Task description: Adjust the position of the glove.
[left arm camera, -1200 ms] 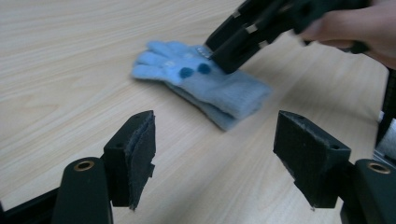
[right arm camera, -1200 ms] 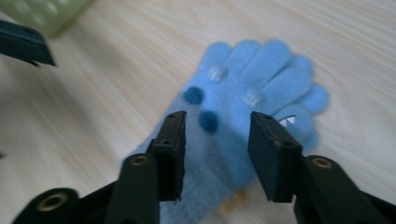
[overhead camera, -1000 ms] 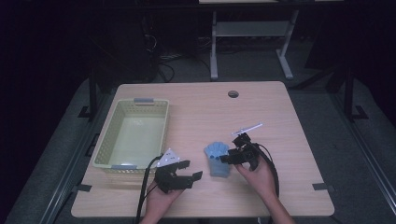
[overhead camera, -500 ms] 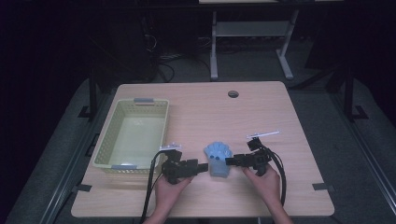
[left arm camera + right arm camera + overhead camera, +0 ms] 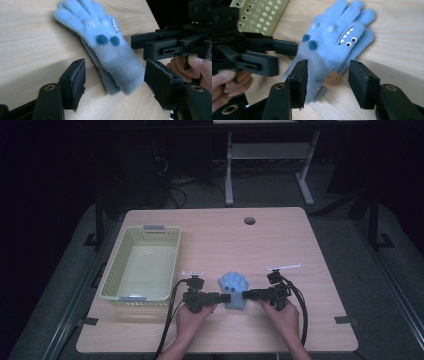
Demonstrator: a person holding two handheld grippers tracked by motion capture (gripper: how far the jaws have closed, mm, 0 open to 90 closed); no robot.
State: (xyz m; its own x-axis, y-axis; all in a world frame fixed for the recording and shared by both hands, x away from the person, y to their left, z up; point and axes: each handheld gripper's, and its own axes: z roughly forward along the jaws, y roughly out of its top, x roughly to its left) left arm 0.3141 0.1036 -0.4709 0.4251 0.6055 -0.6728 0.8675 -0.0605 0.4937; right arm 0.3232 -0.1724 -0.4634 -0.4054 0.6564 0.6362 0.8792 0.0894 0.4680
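High view: wooden table point(image 5: 280, 245), dark room around it. A pale green basket point(image 5: 112, 280) sits at the table's left side, nothing visible inside. A blue glove point(image 5: 234, 286) lies flat near the front edge, between the two grippers. Left gripper point(image 5: 222, 297) points right at the glove's cuff end; right gripper point(image 5: 246, 295) points left at the same end. Both hands come in from the bottom, a cable trailing from each tool. Jaw gaps too small to judge from here.

Left gripper view: jaws stand wide apart, nothing between the pads. The fuzzy blue glove point(image 5: 105, 47) lies on the tabletop, its cuff end reaching into the gap between the jaws, two dark blue dots on its back. The right gripper point(image 5: 140, 45) shows at right, just beside the cuff, with fingers point(image 5: 195, 65) wrapped round its handle.

Right gripper view: jaws open, straddling the cuff end of the glove point(image 5: 337, 42) without closing on it. Glove shows a toothy mouth, small eyes, tan patches near the cuff. Left gripper point(image 5: 287, 53) at left, touching or nearly touching the cuff; basket point(image 5: 259, 12) corner behind it.
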